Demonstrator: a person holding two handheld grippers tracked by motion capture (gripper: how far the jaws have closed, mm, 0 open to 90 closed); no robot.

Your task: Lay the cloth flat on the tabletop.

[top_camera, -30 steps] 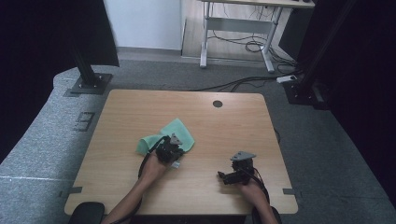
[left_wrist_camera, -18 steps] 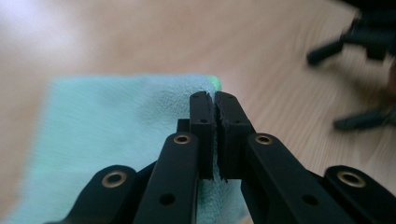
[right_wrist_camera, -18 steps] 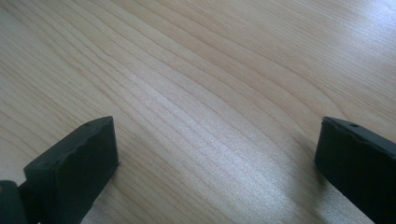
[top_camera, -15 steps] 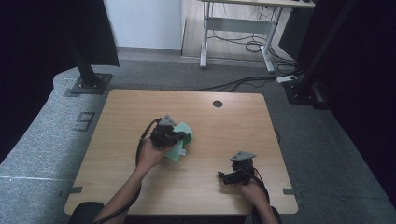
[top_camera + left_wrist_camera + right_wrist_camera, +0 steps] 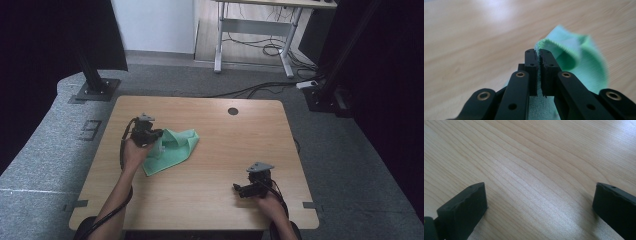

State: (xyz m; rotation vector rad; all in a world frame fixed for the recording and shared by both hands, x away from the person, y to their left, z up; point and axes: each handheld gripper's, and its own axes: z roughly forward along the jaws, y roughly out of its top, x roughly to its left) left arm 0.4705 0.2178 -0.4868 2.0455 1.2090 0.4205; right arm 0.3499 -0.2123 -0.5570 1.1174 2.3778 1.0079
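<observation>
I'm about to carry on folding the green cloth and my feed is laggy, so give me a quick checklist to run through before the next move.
1. Left gripper grip: its fingers are shut on an edge of the green cloth. Ok.
2. Pinch depth: only a thin edge sits between the fingers; whether it will hold under a pull, cannot tell.
3. Cloth state: partly doubled over, with one corner flat on the table. Not yet a neat fold, not ok.
4. Right gripper: open, nothing between the fingers, over bare wood away from the cloth. Ok.
5. Path: bare tabletop around the cloth. Ok.
</observation>
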